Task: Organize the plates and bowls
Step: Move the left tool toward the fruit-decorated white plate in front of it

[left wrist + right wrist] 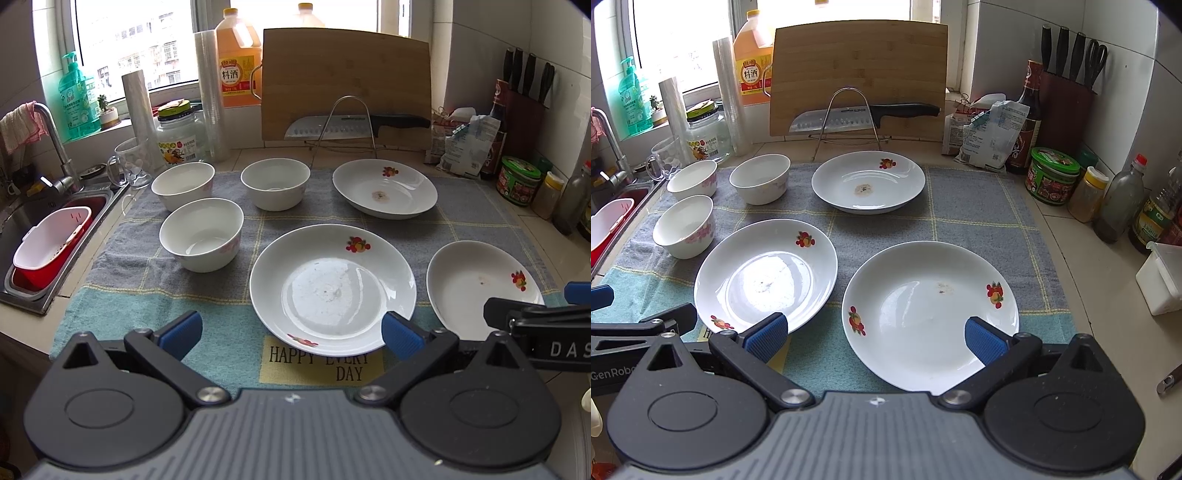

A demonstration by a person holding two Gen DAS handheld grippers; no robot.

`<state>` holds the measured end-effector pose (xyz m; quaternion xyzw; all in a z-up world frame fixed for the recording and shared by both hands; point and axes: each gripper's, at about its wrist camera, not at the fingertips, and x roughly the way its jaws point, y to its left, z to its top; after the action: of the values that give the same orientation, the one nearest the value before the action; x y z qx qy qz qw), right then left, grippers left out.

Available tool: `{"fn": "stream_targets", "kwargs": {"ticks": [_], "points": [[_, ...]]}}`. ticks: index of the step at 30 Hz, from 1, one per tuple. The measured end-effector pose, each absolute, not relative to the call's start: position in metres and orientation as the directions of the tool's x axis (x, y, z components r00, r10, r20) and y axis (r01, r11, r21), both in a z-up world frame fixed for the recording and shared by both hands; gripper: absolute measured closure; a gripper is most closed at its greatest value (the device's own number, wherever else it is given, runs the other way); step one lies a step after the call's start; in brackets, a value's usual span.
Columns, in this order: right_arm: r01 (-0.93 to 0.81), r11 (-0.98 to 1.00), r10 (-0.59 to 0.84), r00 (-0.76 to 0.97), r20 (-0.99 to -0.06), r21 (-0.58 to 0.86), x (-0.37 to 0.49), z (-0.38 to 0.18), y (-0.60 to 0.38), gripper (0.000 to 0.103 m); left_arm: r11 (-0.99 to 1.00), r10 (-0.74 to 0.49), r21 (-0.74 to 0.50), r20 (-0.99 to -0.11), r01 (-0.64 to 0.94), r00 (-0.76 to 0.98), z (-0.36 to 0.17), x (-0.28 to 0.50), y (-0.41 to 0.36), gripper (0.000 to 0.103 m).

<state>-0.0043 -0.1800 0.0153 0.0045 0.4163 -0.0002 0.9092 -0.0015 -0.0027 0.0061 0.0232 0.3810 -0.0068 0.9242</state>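
Note:
Three white plates with fruit prints lie on a checked towel point(122, 280): a far plate point(384, 188) point(868, 182), a near middle plate point(332, 288) point(766, 275) and a near right plate point(480, 284) point(931, 314). Three white bowls stand at the left: one far left point(183, 184) point(692, 179), one far middle point(275, 182) point(760, 182), one nearer point(201, 232) point(683, 225). My left gripper point(291, 332) is open and empty, above the near edge of the middle plate. My right gripper point(875, 338) is open and empty, above the near edge of the right plate.
A sink point(51, 236) with a red and white basket lies at the left. A cutting board point(345, 81), a knife on a wire rack point(354, 125), jars and bottles point(1052, 179) stand along the back and right. A white box point(1161, 280) sits at the right edge.

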Motion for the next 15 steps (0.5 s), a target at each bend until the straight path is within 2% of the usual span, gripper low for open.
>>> {"fn": "stream_targets", "kwargs": {"ticks": [15], "points": [[-0.007,1.000,0.012,0.662,-0.749,0.010,-0.0056,0.0170,-0.1841,0.000,0.999,0.015,0.045,-0.701,0.023,0.713,0.0095,-0.0025,-0.0078,0.001]]}}
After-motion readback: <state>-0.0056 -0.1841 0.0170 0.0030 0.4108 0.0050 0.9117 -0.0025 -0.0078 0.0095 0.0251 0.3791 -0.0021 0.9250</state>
